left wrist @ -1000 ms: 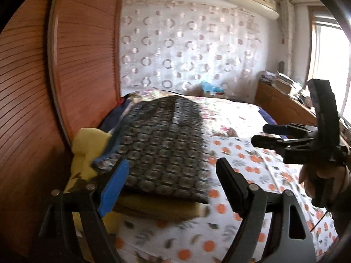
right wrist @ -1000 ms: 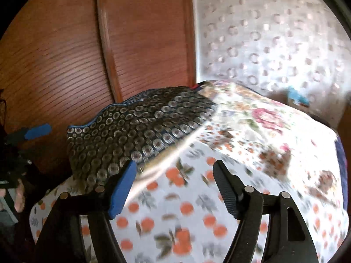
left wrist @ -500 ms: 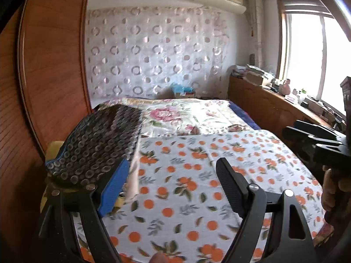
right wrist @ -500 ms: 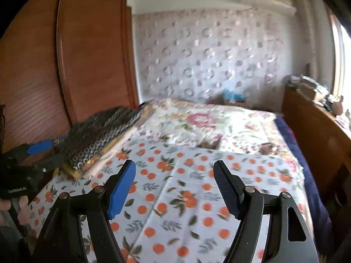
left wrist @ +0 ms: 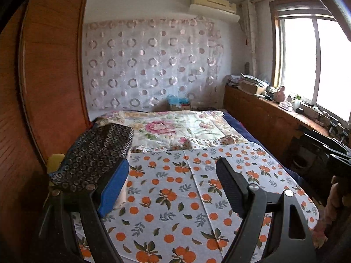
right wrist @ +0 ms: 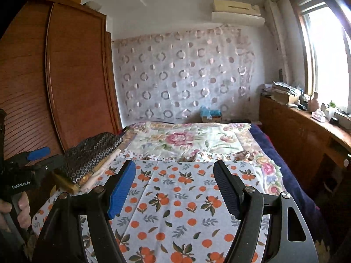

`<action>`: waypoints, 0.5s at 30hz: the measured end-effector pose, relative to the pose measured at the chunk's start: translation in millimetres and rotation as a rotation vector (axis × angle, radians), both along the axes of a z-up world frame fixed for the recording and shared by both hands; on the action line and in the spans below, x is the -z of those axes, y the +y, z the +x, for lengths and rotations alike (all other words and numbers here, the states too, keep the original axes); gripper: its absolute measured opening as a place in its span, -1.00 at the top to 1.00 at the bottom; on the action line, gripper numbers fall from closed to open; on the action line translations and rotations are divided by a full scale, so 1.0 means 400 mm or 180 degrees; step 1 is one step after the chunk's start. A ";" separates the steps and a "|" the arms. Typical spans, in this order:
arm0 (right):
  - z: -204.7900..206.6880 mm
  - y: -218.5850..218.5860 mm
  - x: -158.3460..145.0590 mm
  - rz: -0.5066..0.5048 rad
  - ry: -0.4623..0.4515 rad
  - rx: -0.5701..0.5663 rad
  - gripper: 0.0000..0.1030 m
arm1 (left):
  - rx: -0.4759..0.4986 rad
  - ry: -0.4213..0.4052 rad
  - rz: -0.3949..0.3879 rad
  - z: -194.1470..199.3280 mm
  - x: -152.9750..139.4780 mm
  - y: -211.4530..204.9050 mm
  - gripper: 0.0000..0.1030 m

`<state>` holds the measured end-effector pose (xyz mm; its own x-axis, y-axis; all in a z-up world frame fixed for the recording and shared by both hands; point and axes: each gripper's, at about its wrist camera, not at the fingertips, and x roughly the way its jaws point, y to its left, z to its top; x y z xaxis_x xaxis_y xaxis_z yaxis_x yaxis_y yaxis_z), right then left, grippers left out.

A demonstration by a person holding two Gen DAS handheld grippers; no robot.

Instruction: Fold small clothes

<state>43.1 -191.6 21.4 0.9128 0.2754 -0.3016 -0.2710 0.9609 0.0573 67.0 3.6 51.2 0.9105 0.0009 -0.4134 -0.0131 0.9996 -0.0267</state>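
Observation:
A stack of folded clothes [left wrist: 96, 153] lies at the bed's left edge, topped by a dark cloth with a ring pattern, with pale and yellow pieces under it. In the right wrist view the same stack [right wrist: 92, 153] sits left of centre. My left gripper [left wrist: 173, 175] hovers over the orange-print sheet [left wrist: 175, 208], just right of the stack, open and holding nothing. My right gripper [right wrist: 175, 175] hangs over the same sheet [right wrist: 175, 214], also open, nothing between its fingers. Each gripper shows in the other's view: left gripper [right wrist: 43, 155], right gripper [left wrist: 316, 140].
A floral quilt [right wrist: 186, 140] covers the far half of the bed. A wooden wardrobe [right wrist: 76, 76] stands close on the left. A wooden sideboard [right wrist: 296, 127] with clutter runs under the window on the right. A person's hand [right wrist: 19, 208] holds the left gripper's handle.
Both views have swung from close on the stack of clothes to the whole bed. The grippers have drawn back and to the right of the stack. Both have stayed open.

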 end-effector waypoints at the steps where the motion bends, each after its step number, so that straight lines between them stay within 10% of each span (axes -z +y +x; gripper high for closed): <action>1: 0.000 0.001 0.002 0.0009 -0.0003 0.0006 -0.46 | -0.0013 -0.0021 0.0010 -0.004 -0.003 0.000 -0.59; 15: 0.016 -0.019 0.009 0.0021 0.0000 -0.0007 -0.46 | -0.0027 -0.0041 0.0011 -0.013 -0.011 0.006 -0.59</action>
<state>49.4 -199.4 17.8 0.9122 0.2793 -0.2997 -0.2730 0.9599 0.0637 61.9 6.0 55.5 0.9157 0.0099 -0.4016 -0.0212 0.9995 -0.0237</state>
